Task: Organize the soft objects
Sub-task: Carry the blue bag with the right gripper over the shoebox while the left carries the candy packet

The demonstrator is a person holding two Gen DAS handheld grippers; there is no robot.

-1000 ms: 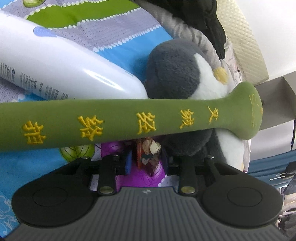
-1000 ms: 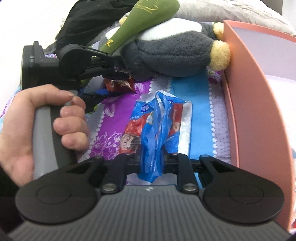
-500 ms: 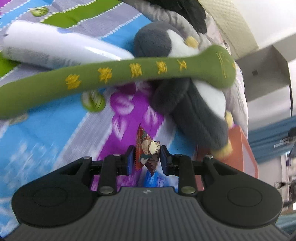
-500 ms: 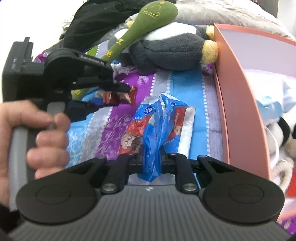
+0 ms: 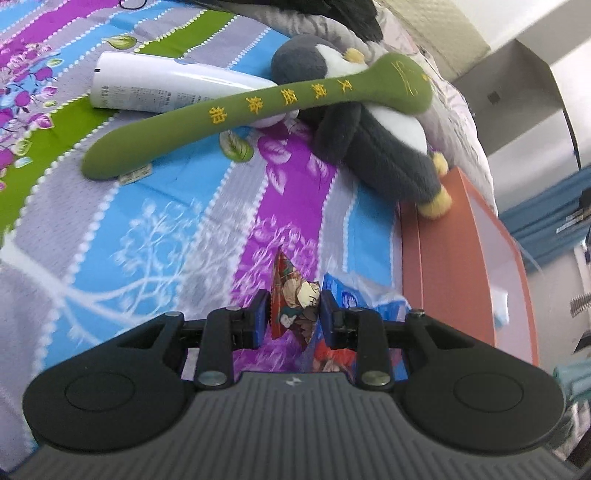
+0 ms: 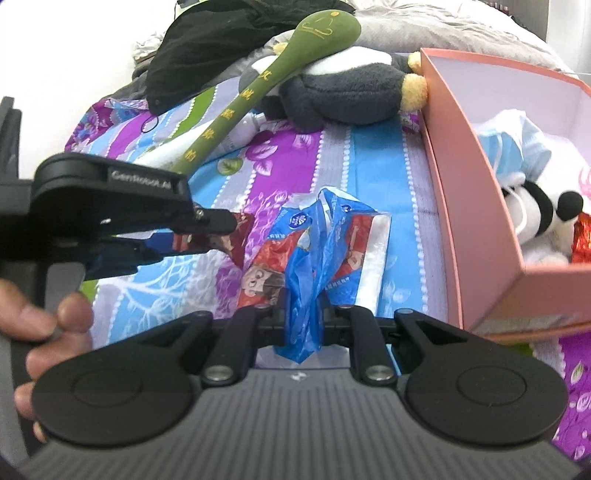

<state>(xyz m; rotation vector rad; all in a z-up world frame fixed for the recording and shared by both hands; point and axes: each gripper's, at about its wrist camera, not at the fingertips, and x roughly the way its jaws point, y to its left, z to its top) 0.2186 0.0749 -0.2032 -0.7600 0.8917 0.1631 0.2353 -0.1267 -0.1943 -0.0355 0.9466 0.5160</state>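
My left gripper (image 5: 291,314) is shut on a small red cartoon snack packet (image 5: 291,302), held above the bedspread; the gripper also shows in the right wrist view (image 6: 221,229). My right gripper (image 6: 304,321) is shut on a crumpled blue and red plastic wrapper (image 6: 317,243) that hangs in front of it. A grey and white plush penguin (image 5: 373,140) lies at the far end of the bed with a green plush stick (image 5: 236,110) across it. A pink box (image 6: 480,221) stands to the right and holds a panda plush (image 6: 535,221) and a blue face mask (image 6: 517,147).
A white bottle (image 5: 162,88) lies under the green stick. Black clothing (image 6: 221,40) and a grey quilt (image 6: 443,26) pile up at the bed's far end. The striped floral bedspread (image 5: 147,229) covers the bed.
My left gripper has pulled back and up from the penguin and stick, carrying the red packet. My right gripper has also drawn back with the wrapper, bringing the pink box's inside into view.
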